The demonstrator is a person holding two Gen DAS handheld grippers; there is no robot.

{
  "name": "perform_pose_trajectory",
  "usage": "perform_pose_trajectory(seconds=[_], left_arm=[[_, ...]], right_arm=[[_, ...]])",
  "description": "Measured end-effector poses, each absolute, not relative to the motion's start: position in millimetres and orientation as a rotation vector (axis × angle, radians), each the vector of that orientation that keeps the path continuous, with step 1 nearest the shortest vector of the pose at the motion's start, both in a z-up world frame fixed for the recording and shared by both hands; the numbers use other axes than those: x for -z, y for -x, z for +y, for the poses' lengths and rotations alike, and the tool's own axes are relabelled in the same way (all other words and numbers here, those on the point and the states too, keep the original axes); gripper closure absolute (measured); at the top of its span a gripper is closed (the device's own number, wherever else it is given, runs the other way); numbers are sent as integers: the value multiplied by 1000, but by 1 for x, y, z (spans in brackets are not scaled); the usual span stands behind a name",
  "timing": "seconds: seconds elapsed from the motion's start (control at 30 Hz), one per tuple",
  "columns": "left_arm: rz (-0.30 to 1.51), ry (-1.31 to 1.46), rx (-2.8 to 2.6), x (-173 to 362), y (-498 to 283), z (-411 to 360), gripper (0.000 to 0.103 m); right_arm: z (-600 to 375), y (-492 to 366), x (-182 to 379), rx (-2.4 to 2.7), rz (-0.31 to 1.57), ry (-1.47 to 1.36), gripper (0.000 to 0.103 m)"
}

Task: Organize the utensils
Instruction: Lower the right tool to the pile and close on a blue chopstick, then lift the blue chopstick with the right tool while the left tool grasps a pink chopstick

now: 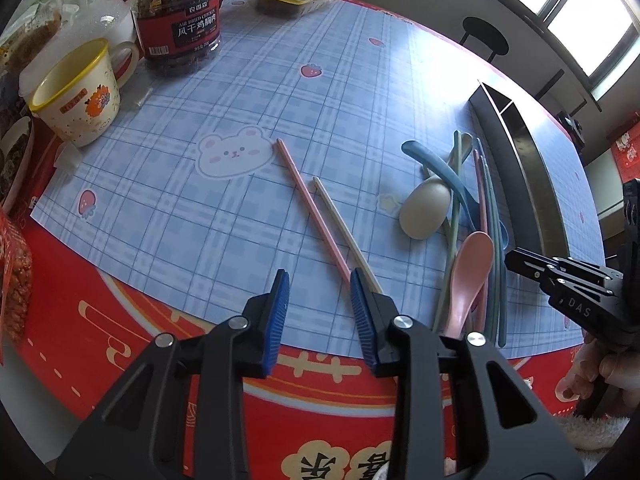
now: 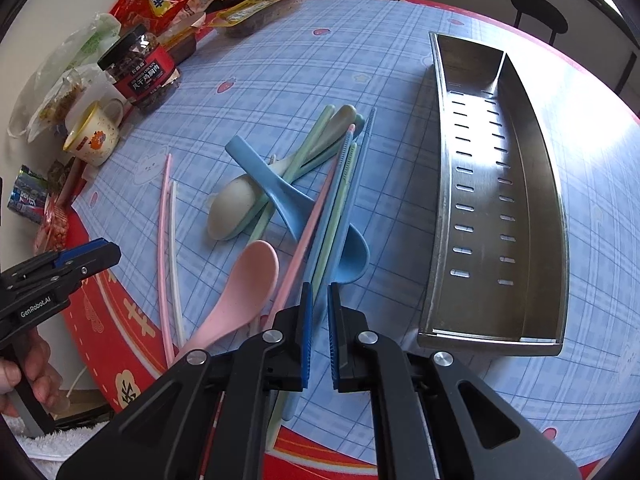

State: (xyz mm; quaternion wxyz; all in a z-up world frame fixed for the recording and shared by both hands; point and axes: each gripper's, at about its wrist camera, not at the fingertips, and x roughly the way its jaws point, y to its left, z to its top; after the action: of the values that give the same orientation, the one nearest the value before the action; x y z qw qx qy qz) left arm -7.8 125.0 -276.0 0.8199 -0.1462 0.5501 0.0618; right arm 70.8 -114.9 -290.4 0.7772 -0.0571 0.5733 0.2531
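A pile of pastel utensils lies on the blue plaid mat: a pink spoon, a blue spoon, a beige spoon and several chopsticks. A pink chopstick and a white chopstick lie apart to the left. My left gripper is open, just above their near ends. My right gripper is open with a narrow gap, over the near ends of the piled chopsticks. A steel slotted tray lies to the right, with nothing in it.
A yellow-rimmed mug, a red-labelled jar and snack packets crowd the far left of the table. A black stool stands beyond the table. The red tablecloth edge is near me.
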Motion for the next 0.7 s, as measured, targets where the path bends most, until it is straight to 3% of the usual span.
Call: perform_pose_trajectory(seconds=[0.7], left_arm=[[1220,312,-100,301,-3,106,68]], right_arm=[[-116,-64,301,-502,1285,129,95]])
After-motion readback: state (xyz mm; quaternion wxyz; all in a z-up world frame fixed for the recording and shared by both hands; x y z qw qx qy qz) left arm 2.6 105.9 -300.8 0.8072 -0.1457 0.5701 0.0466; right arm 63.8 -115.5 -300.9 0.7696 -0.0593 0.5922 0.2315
